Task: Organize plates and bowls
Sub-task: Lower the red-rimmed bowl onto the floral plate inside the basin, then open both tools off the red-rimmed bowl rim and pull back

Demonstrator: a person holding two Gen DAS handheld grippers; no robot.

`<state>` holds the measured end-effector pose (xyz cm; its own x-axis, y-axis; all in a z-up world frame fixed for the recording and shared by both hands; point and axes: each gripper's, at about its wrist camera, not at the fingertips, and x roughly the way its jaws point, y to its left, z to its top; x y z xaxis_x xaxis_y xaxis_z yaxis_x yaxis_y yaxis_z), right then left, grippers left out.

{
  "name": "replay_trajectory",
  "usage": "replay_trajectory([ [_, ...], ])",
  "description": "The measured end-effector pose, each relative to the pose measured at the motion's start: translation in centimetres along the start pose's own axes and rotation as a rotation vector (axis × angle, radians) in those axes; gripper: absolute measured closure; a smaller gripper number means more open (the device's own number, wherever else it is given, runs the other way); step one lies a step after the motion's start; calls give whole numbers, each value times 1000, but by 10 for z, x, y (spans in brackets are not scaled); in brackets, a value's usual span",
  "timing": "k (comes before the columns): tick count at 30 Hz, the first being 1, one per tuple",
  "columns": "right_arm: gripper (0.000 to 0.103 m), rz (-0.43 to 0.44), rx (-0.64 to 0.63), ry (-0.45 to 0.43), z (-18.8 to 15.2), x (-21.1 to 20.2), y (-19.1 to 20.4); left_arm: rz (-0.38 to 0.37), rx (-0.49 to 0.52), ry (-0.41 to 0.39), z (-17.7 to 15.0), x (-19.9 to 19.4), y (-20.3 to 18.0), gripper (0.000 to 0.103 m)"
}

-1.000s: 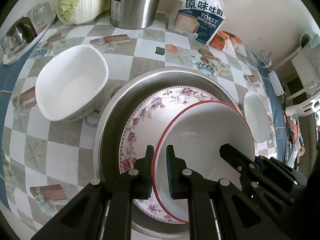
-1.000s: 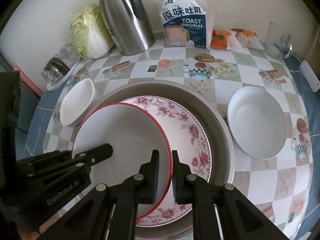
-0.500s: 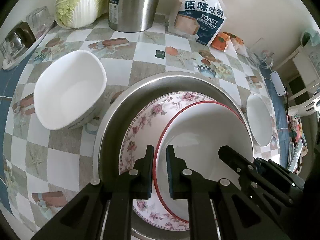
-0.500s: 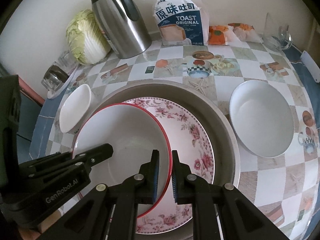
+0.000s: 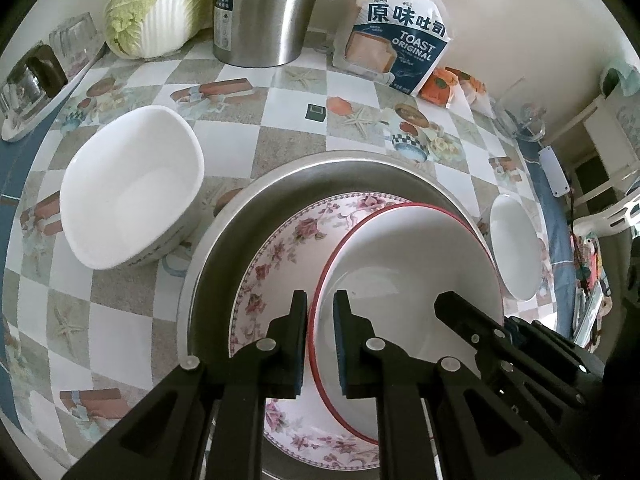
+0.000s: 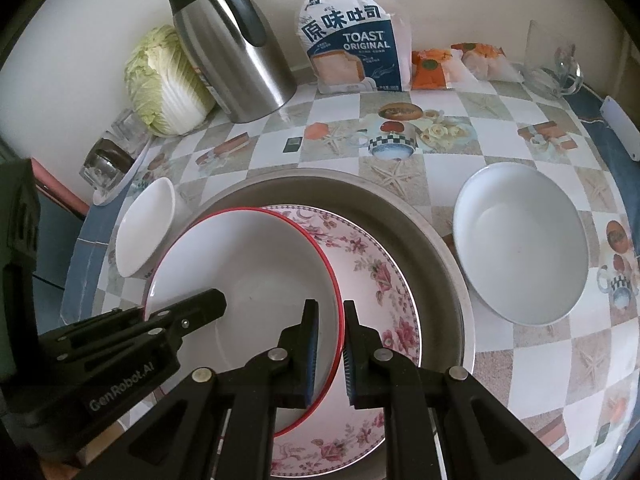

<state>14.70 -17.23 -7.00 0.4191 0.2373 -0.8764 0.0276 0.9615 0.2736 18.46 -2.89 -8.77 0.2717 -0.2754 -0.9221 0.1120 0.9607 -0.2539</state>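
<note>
Red-rimmed bowl [image 5: 408, 264] lifted higher over checkered tablecloth [image 5: 256, 148], left tool [image 5: 321, 320] and right tool [image 6: 329, 332] both pinching its rim.

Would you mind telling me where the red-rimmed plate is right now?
In both wrist views the red-rimmed plate sits over the floral plate inside the steel basin, its rim between the left gripper and right gripper fingers.

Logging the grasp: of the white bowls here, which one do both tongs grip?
The red-rimmed bowl, over the floral plate in the metal basin. The plain white bowls sit untouched on the table.
</note>
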Motion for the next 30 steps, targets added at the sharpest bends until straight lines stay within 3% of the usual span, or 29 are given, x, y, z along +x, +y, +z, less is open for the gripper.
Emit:
replay_trajectory([
  [10, 89, 19, 17, 6, 1, 0, -4, -24, -23, 2, 0, -1, 2, 92],
  [20, 90, 13, 10, -32, 7, -22, -5, -24, -16, -50, 2, -24, -1, 86],
  [22, 90, 16, 8, -45, 9, -30, -5, -20, -21, -67, 3, -31, 0, 79],
  [24, 90, 17, 5, -57, 10, -36, -4, -12, -29, -83, 4, -37, 1, 65],
  [30, 86, 0, -35, -88, 9, -56, 4, 10, -54, -126, 5, -54, 7, 47],
])
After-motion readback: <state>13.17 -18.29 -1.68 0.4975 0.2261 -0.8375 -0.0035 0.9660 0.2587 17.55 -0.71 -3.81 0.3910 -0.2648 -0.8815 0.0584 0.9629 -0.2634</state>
